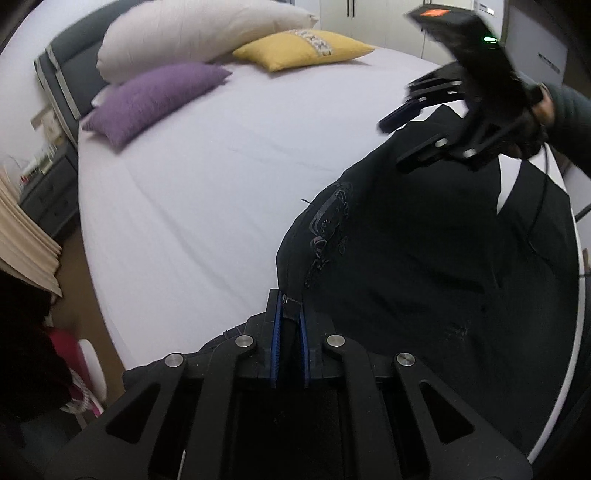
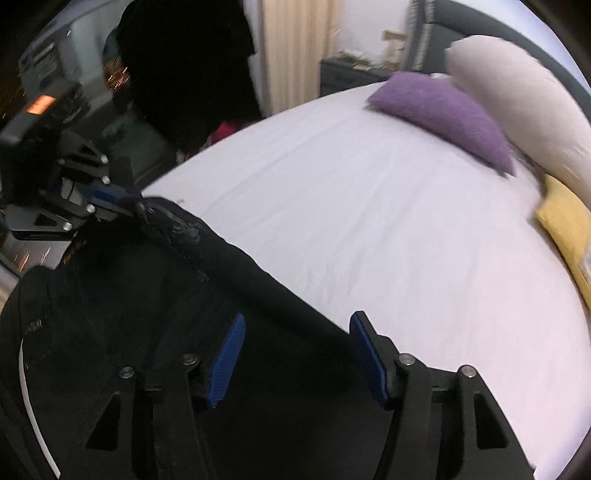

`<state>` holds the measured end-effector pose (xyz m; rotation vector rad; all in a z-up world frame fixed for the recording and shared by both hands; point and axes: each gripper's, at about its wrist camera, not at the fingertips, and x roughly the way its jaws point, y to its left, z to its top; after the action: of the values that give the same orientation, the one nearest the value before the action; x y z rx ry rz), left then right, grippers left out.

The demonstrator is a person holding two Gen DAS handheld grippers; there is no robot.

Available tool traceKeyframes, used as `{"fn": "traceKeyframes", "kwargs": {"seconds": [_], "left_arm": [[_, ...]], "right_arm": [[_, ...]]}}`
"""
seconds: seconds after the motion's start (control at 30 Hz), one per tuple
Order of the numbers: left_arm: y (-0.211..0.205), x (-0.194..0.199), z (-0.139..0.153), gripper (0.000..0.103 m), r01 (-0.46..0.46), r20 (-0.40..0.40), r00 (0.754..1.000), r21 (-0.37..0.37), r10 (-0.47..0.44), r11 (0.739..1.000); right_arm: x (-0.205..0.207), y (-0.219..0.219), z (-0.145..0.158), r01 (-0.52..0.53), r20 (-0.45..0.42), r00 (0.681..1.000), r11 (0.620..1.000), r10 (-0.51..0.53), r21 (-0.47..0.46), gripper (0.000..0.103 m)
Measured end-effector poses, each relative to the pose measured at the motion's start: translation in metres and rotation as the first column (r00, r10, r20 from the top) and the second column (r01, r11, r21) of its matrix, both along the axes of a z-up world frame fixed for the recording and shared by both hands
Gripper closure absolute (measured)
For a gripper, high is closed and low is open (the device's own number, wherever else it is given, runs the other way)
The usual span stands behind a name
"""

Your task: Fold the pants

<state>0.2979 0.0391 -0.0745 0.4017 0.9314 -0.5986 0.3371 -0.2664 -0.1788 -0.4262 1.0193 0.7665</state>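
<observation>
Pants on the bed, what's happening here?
A person with a handheld gripper in each hand is starting to fold black pants spread on the near part of a white bed. The left gripper is shut on a corner of the fabric. The right gripper is open, with the dark cloth between its fingers but not clamped. No fold is made yet. Three pillows lie at the head of the bed, clear of the pants.

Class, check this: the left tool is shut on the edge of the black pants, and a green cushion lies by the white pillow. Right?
Not quite: the cushion is purple, as the left wrist view shows. The left tool is shut on the pants, beside the pillow.
</observation>
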Motion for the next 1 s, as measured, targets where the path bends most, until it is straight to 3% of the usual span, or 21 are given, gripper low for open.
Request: {"fn": "traceKeyframes", "kwargs": {"seconds": [0.17, 0.4, 0.57, 0.6, 0.87, 1.0], "left_arm": [[0.000, -0.015, 0.011, 0.095, 0.014, 0.014, 1.000, -0.006, -0.014, 1.000], [-0.012, -0.028, 0.020, 0.096, 0.042, 0.046, 0.998, 0.012, -0.043, 0.999], [-0.011, -0.027, 0.021, 0.096, 0.043, 0.049, 0.998, 0.013, -0.044, 0.999], [-0.011, -0.027, 0.021, 0.096, 0.040, 0.050, 0.998, 0.013, -0.041, 0.999], [-0.013, -0.040, 0.028, 0.096, 0.032, 0.067, 0.997, -0.008, -0.031, 0.999], [-0.016, -0.058, 0.028, 0.096, 0.033, 0.067, 0.997, -0.015, -0.032, 0.999]], "right_arm": [[0.010, 0.028, -0.012, -0.112, -0.022, 0.994, 0.990, 0.111, -0.091, 0.048], [0.034, 0.035, -0.020, -0.149, -0.081, 0.987, 0.981, 0.139, -0.128, 0.050], [0.028, 0.045, -0.021, -0.207, -0.130, 0.973, 0.969, 0.190, -0.136, 0.088], [0.025, 0.044, -0.018, -0.210, -0.130, 0.972, 0.969, 0.194, -0.128, 0.089], [0.000, 0.038, -0.003, -0.084, -0.071, 0.994, 0.993, 0.078, -0.082, 0.098], [-0.024, 0.036, 0.007, 0.088, -0.066, 0.994, 0.994, -0.083, 0.072, 0.099]]}}
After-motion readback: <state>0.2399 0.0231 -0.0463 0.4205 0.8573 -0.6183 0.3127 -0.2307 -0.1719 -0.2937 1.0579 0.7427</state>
